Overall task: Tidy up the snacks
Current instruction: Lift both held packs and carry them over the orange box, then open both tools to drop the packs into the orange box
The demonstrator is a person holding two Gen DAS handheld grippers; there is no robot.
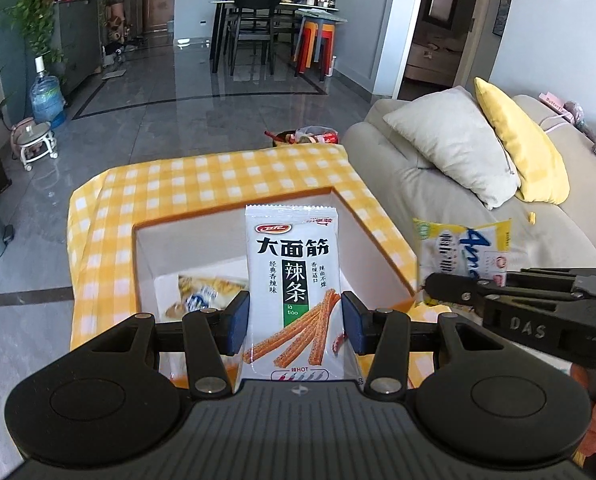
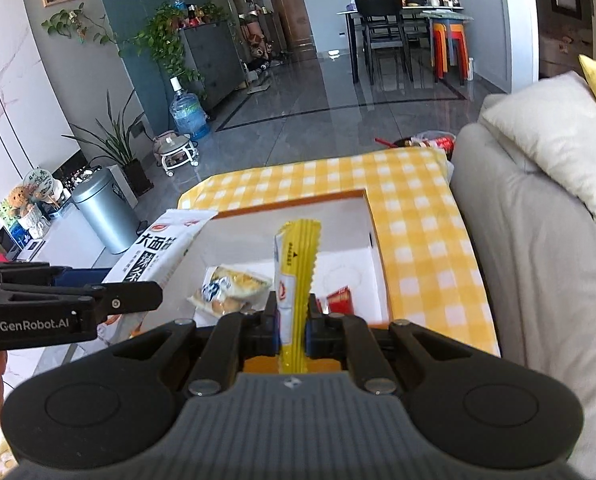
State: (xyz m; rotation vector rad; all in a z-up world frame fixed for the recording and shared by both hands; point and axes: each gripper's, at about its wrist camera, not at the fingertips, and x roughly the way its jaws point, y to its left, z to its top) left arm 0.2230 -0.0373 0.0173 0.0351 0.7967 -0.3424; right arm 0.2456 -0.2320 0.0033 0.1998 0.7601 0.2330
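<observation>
My left gripper (image 1: 294, 322) is shut on a white latiao spicy-strip packet (image 1: 292, 272), held upright above an orange-rimmed white box (image 1: 377, 248); the same packet (image 2: 158, 252) shows at the left of the right wrist view. My right gripper (image 2: 292, 320) is shut on a yellow-and-white snack packet (image 2: 296, 276), held edge-on over the box (image 2: 298, 204); the packet (image 1: 463, 256) and right gripper (image 1: 431, 286) appear at the right of the left wrist view. A bread snack bag (image 2: 230, 288) and a red packet (image 2: 339, 300) lie inside the box.
The box sits on a yellow checked tablecloth (image 1: 218, 176). A beige sofa (image 2: 537, 260) with white and yellow cushions runs along the right. A bin with wrappers (image 1: 305, 136) stands behind the table, a metal bin (image 2: 106, 216) at the left.
</observation>
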